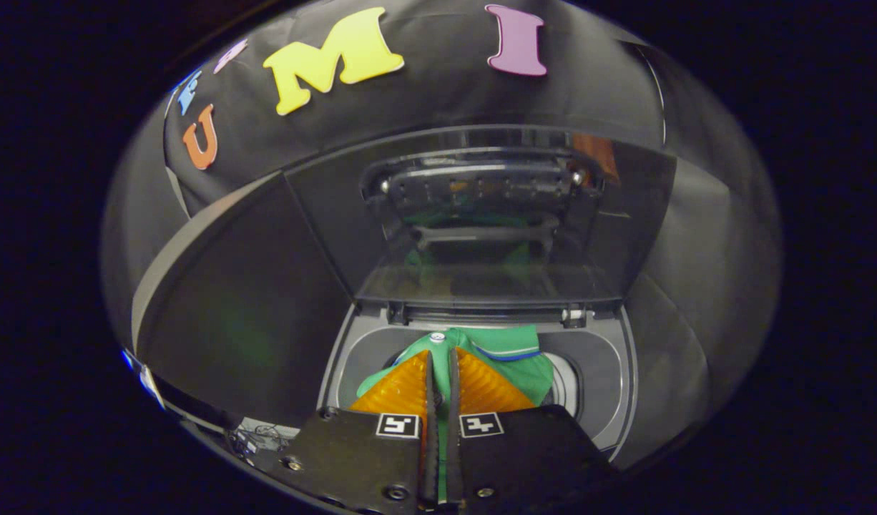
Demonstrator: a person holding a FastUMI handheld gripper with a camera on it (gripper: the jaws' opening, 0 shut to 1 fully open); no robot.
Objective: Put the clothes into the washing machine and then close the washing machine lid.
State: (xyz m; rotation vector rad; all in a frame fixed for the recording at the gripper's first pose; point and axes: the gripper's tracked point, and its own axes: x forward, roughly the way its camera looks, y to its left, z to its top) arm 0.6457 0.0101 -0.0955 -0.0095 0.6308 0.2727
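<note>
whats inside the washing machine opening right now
A green shirt hangs over the washing machine opening, pinched between the gripper fingers. The lid stands open behind. The drum below is mostly covered by the shirt and fingers, so its contents cannot be seen.

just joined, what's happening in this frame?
The handheld gripper is shut on a green garment, with a strip of the cloth pinched between its fingers. It holds the garment over the washer opening. The lid stands open behind, so loading is under way and closing is not yet done.
</note>
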